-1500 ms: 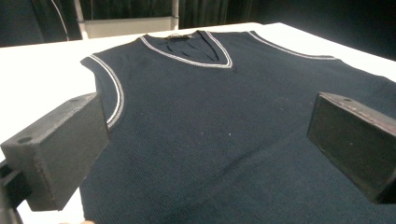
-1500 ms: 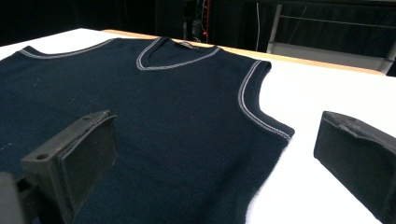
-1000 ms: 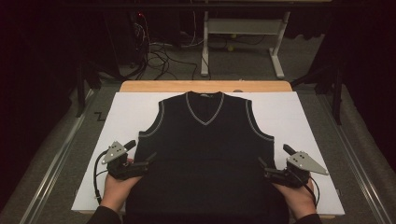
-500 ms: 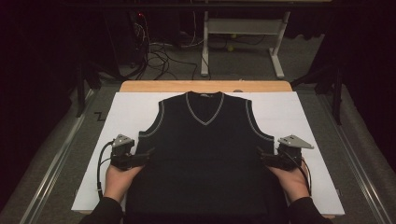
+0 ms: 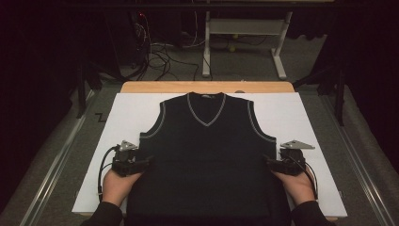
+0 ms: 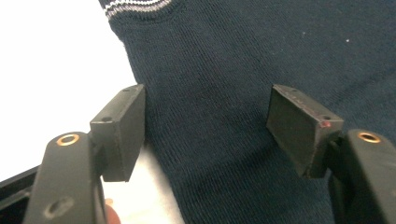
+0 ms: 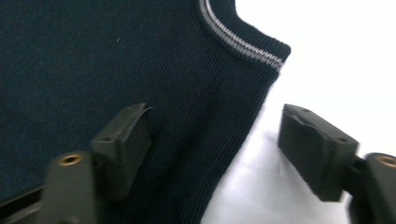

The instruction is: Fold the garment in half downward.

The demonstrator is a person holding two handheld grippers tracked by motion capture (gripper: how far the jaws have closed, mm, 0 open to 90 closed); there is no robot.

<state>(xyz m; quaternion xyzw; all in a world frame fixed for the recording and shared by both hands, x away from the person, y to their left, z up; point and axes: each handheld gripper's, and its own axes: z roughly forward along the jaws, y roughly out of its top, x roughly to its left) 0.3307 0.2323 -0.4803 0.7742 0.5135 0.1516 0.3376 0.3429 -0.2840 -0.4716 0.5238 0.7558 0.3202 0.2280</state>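
Both grippers have slid in from beside the vest onto its side edges, jaws just closing. One vest lies flat on the white board. The left gripper straddles its left edge, the right gripper its right edge, neither yet clenched. The gripper views show the striped armhole trim.

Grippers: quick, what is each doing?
Left gripper: open, closing astride the vest's side edge.
Right gripper: open, closing astride its other edge.
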